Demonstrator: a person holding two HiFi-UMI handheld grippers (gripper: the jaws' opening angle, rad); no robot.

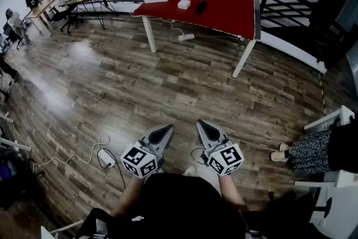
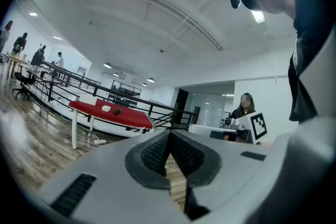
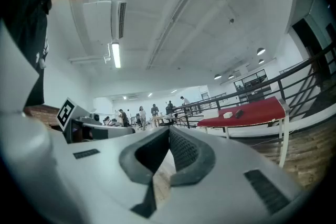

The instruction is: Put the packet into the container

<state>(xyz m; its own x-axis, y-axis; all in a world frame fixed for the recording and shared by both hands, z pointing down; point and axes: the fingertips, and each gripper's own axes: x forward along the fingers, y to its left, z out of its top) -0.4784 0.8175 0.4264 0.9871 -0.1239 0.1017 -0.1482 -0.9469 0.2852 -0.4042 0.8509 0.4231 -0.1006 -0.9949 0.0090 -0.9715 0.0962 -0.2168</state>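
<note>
Task not yet begun: left gripper point(image 1: 163, 135) and right gripper point(image 1: 206, 131), both closed and empty, hover near the person; the packet point(image 1: 184, 4) (seemingly the small white item) lies on the far red table point(image 1: 224, 13), so an approach comes first.

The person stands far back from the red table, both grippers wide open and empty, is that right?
Not wide open: the left gripper and right gripper are both shut, jaws together, as each gripper view shows. They are empty, and the red table does stand far off.
</note>
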